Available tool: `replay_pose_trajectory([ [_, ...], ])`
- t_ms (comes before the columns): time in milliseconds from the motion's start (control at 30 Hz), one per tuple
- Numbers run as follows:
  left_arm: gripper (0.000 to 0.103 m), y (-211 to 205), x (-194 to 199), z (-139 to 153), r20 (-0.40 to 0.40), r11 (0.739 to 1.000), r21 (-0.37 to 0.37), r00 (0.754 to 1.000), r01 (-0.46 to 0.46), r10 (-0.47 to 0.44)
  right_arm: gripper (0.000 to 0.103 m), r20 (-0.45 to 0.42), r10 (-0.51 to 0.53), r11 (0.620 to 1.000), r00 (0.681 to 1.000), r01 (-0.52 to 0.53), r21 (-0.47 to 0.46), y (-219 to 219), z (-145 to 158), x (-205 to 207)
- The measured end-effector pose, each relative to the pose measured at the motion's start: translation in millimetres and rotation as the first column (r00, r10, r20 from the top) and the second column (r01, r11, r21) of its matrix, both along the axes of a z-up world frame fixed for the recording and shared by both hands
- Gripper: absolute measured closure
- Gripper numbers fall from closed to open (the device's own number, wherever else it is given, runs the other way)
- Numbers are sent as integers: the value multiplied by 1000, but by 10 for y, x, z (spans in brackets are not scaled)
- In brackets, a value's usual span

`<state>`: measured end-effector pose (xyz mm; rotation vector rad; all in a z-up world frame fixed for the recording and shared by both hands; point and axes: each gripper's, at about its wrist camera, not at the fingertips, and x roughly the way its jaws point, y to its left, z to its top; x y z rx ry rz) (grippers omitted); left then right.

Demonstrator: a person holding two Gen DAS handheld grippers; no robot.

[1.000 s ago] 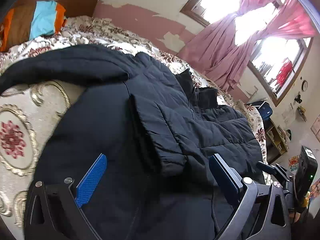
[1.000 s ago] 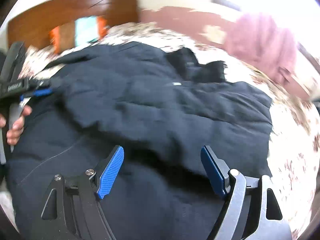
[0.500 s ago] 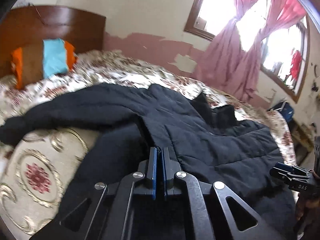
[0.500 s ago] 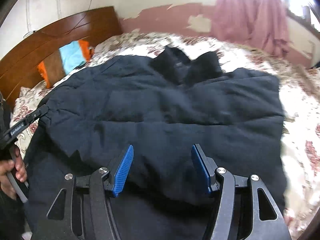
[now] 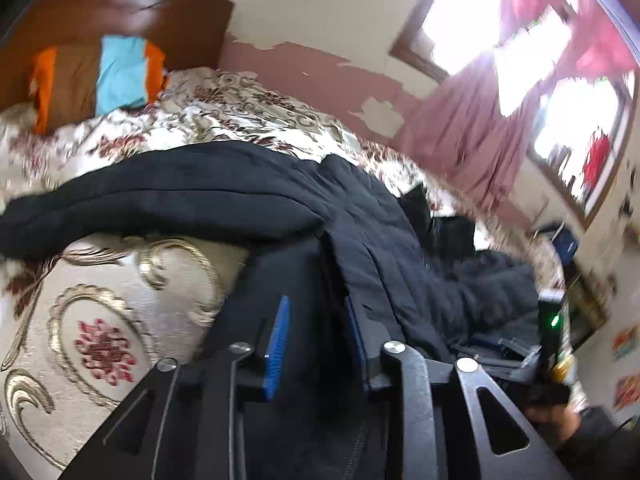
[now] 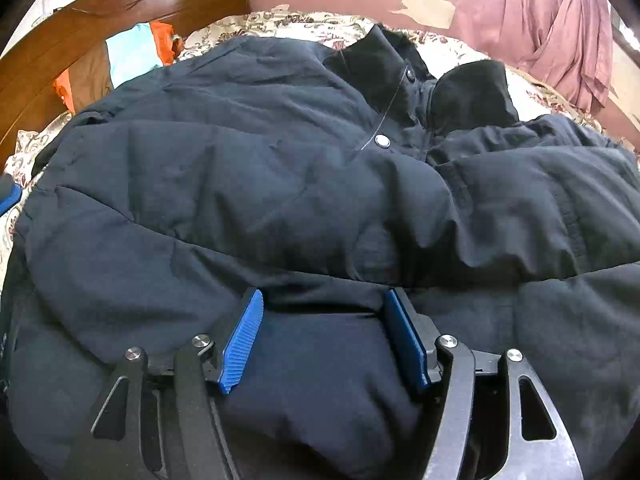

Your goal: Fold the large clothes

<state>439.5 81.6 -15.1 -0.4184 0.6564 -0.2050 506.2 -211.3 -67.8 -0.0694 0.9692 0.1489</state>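
Observation:
A large dark navy padded jacket (image 6: 280,184) lies spread on the bed, collar and snap buttons toward the headboard. In the left wrist view the jacket (image 5: 380,240) has one sleeve stretched out to the left across the bedspread. My left gripper (image 5: 316,340) is partly open, its blue pads either side of jacket fabric near the hem. My right gripper (image 6: 324,336) is open, its blue pads low over the jacket's lower front, with a bulge of fabric between them. The right gripper also shows at the right edge of the left wrist view (image 5: 548,344).
The bed has a cream floral bedspread (image 5: 100,320). A wooden headboard (image 6: 120,12) stands at the back with an orange, brown and blue pillow (image 5: 116,72). Pink curtains (image 5: 480,128) hang at a bright window on the right. A peeling wall runs behind the bed.
My left gripper was open, shut half a second ago, and has now reopened partway over the hem. My right gripper has moved closer and lower onto the jacket, its jaws narrower than before.

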Motion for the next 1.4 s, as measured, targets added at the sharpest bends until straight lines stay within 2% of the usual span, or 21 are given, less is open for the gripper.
replay_pose_trajectory([
  [67, 47, 258, -30, 17, 2, 996, -84, 999, -39, 39, 40, 25, 6, 1000, 1000, -6, 2, 19, 106, -11],
  [100, 20, 396, -54, 23, 11, 989, -126, 997, -74, 76, 37, 41, 13, 1000, 999, -13, 15, 34, 166, -20],
  [133, 9, 499, -80, 28, 24, 982, -157, 994, -105, 110, 35, 59, 18, 999, 998, -20, 29, 74, 244, -27],
  [200, 9, 825, -160, 26, 50, 954, -246, 980, -174, 191, 34, 88, 19, 999, 996, -24, 48, 176, 368, 18],
  [367, 9, 1568, -182, -204, -44, 865, -380, 941, -326, 335, 32, 117, 49, 992, 992, -62, 111, 591, 525, 224],
  [467, 9, 2023, -180, -536, -149, 772, -473, 902, -425, 405, 31, 123, 78, 992, 989, -90, 93, 935, 532, 345],
  [533, 9, 2234, -122, -728, -226, 723, -502, 879, -474, 419, 31, 133, 78, 993, 988, -89, 79, 1151, 525, 427],
  [633, 9, 2498, 35, -984, -302, 628, -599, 867, -497, 398, 31, 138, 46, 996, 989, -56, 74, 1373, 514, 530],
  [667, 9, 2553, 77, -1006, -310, 611, -616, 866, -497, 393, 31, 141, 28, 996, 990, -39, 75, 1425, 506, 580],
  [700, 9, 2615, 154, -1001, -304, 615, -621, 872, -486, 383, 31, 146, 19, 996, 989, -32, 85, 1463, 503, 615],
  [767, 9, 2670, 234, -961, -278, 657, -583, 877, -478, 392, 31, 145, 20, 995, 989, -35, 96, 1535, 481, 671],
  [800, 10, 2692, 255, -958, -269, 667, -567, 874, -483, 405, 31, 143, 23, 995, 989, -36, 88, 1573, 454, 690],
  [867, 13, 2717, 287, -993, -261, 653, -585, 874, -481, 410, 31, 142, 22, 997, 990, -33, 74, 1615, 392, 711],
  [933, 43, 2743, 317, -1041, -268, 639, -602, 875, -479, 404, 31, 143, 15, 996, 990, -27, 82, 1621, 351, 693],
  [967, 50, 2769, 345, -1076, -276, 634, -609, 876, -478, 395, 31, 147, 12, 995, 989, -26, 91, 1600, 343, 680],
  [1033, 82, 2846, 384, -1139, -286, 630, -606, 872, -486, 397, 30, 144, 11, 994, 990, -27, 109, 1567, 347, 663],
  [1100, 96, 2879, 297, -1162, -252, 615, -627, 871, -478, 421, 30, 135, 15, 993, 991, -30, 113, 1553, 360, 655],
  [1133, 98, 2880, 276, -1141, -220, 607, -645, 873, -465, 434, 30, 134, 19, 994, 991, -33, 107, 1553, 380, 647],
  [1233, 99, 2825, 209, -906, -111, 657, -618, 875, -432, 470, 30, 146, 37, 995, 989, -49, 83, 1544, 472, 596],
  [1300, 99, 2731, 152, -626, 7, 719, -568, 872, -400, 490, 30, 161, 45, 995, 986, -59, 82, 1508, 564, 535],
  [1400, 99, 2555, 40, -234, 142, 792, -491, 864, -362, 483, 30, 197, 57, 992, 979, -78, 99, 1372, 732, 369],
])
